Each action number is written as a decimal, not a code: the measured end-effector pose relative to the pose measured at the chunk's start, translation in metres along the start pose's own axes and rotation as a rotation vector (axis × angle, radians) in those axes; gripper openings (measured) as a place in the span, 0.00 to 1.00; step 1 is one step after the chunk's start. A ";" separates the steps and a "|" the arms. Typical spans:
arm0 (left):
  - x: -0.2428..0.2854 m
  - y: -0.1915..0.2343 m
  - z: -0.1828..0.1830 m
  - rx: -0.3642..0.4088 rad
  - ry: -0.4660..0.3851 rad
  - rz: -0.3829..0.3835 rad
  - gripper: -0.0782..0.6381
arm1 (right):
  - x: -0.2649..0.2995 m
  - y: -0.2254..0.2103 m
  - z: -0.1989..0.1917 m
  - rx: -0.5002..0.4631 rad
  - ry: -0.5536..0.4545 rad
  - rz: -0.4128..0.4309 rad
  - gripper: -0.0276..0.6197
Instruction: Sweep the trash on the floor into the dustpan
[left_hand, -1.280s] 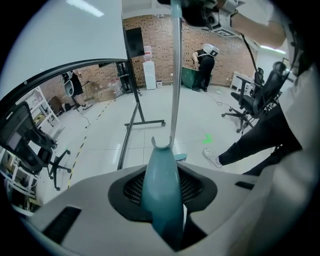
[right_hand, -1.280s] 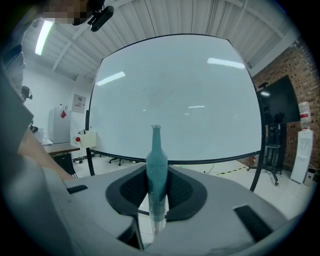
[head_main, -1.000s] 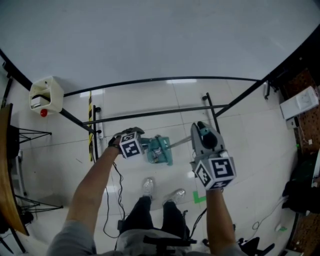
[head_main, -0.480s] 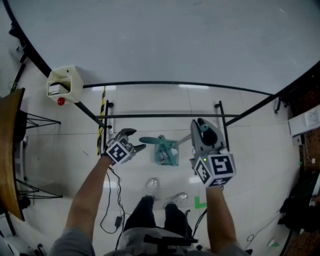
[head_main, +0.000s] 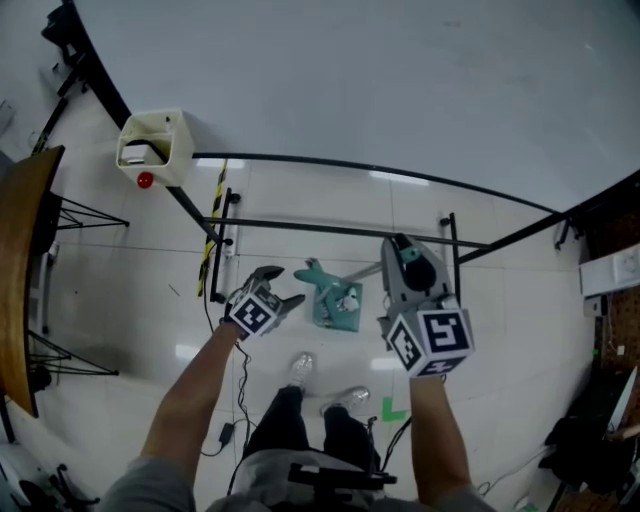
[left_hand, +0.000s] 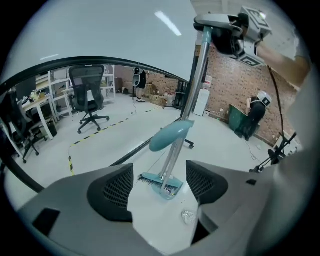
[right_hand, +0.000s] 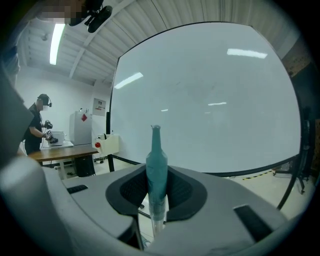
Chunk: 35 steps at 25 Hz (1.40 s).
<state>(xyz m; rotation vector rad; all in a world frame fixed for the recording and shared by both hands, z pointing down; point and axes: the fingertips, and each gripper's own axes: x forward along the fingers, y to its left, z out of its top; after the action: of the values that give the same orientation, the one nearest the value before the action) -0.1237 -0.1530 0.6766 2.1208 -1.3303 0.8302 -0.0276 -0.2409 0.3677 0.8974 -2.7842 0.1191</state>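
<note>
Your left tongs (left_hand: 159, 183) had just opened wide, empty; the unheld teal plastic dustpan (head_main: 335, 308) could tip while your right tongs (right_hand: 156, 188) gripped the teal-handled broom (right_hand: 156, 165).

Glossy floor tiles (head_main: 130, 300) catch the lights; dustpan (head_main: 335, 305) and broom handle (right_hand: 156, 165) look smooth plastic, the shaft (left_hand: 191, 90) shiny metal.
</note>
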 end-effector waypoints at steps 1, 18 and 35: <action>0.001 -0.003 -0.002 -0.011 0.000 0.001 0.55 | 0.000 0.002 0.002 -0.005 -0.003 0.008 0.15; 0.058 -0.064 0.051 -0.199 -0.207 0.123 0.57 | -0.006 0.036 0.013 -0.030 -0.051 0.240 0.15; 0.067 -0.046 0.078 -0.291 -0.309 0.331 0.56 | -0.007 0.059 0.017 -0.025 -0.105 0.504 0.16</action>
<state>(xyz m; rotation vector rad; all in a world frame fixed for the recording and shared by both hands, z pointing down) -0.0412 -0.2291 0.6668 1.8769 -1.8735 0.4007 -0.0593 -0.1919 0.3486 0.1831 -3.0377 0.1165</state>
